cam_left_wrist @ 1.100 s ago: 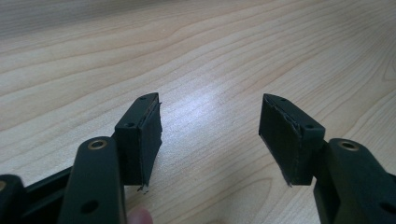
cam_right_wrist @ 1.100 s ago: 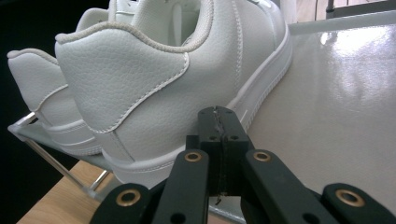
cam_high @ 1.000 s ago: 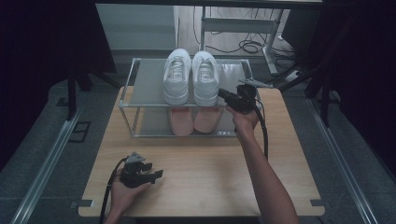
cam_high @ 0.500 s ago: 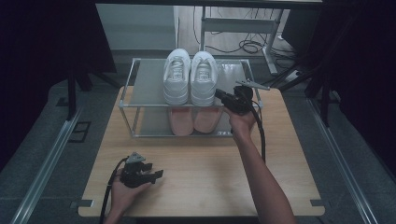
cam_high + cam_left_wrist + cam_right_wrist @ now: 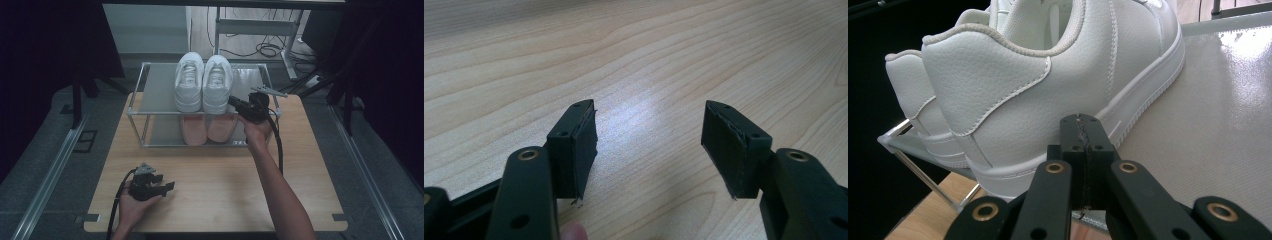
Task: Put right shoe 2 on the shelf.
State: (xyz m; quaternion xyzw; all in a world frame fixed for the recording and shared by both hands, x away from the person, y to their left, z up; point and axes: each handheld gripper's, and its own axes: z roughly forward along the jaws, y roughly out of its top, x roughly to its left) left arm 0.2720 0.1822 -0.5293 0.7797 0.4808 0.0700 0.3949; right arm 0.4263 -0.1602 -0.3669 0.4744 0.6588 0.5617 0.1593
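- My right hand-held gripper is pinched fully closed on nothing, tip at the heel of the right white sneaker.
- The white pair sits on the rack's top shelf.
- My left hand-held gripper gapes wide, empty, on the worktop.

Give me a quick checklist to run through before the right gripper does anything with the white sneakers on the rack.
1. Right gripper jaws empty: ok, shut on nothing.
2. Its tips at the nearer white sneaker, by the heel: ok; contact cannot tell.
3. Jaws wide enough to take the heel: not ok, must open first.
4. Sneakers stand side by side on the top shelf: ok.
5. Left gripper out of the way, open over the table: ok.
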